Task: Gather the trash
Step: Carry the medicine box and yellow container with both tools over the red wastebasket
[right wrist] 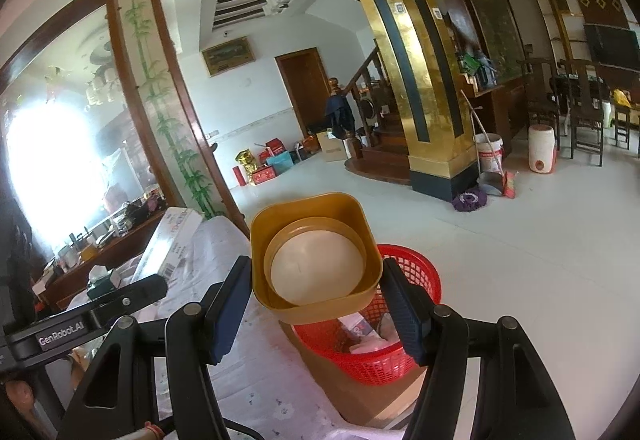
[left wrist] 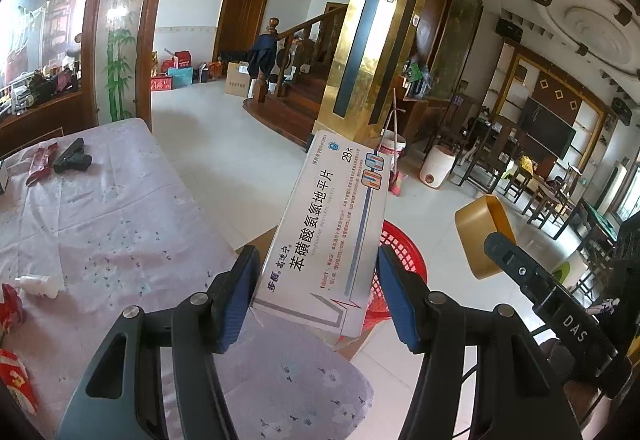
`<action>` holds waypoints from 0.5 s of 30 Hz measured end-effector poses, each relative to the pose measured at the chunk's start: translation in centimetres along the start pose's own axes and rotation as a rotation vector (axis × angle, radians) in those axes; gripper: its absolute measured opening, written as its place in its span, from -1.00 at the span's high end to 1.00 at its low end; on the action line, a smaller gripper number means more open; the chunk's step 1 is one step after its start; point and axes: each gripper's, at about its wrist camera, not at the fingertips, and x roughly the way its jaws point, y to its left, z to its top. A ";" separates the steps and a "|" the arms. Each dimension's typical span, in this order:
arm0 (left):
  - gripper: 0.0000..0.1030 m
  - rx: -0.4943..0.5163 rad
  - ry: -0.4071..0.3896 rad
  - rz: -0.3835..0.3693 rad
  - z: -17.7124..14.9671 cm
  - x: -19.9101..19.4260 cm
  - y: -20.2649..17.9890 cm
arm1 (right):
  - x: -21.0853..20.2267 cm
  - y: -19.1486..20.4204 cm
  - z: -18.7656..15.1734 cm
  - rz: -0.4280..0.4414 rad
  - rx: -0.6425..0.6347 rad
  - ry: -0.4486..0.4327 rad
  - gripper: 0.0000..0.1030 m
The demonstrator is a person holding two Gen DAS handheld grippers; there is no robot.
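My left gripper [left wrist: 318,292] is shut on a white medicine box [left wrist: 332,228] with blue and black print, held up over the table's edge. Behind the box lies a red mesh basket [left wrist: 404,252] on the floor. My right gripper [right wrist: 316,302] is shut on a gold square tub [right wrist: 316,256] with a round pale lid inside it, held above the red mesh basket [right wrist: 416,320], which holds some paper scraps. The left wrist view shows the gold tub [left wrist: 480,232] and the right gripper's finger [left wrist: 520,272] at right. The medicine box [right wrist: 168,244] shows at left in the right wrist view.
A table with a pale floral cloth [left wrist: 120,240] carries a black stapler-like object [left wrist: 74,158], a red sachet [left wrist: 40,162], a small white bottle [left wrist: 40,286] and red wrappers [left wrist: 12,380]. The basket rests on a cardboard box [right wrist: 340,380]. White tiled floor [right wrist: 520,260] spreads beyond.
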 end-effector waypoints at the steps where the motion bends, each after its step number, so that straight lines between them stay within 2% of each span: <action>1: -0.15 0.000 0.004 -0.001 0.1 0.4 0.0 | 0.1 -0.1 0.0 -0.004 0.003 0.002 -0.34; 15: -0.15 0.023 0.086 -0.025 0.6 7.1 -1.2 | 4.7 -3.9 0.6 -0.011 0.055 0.062 -0.34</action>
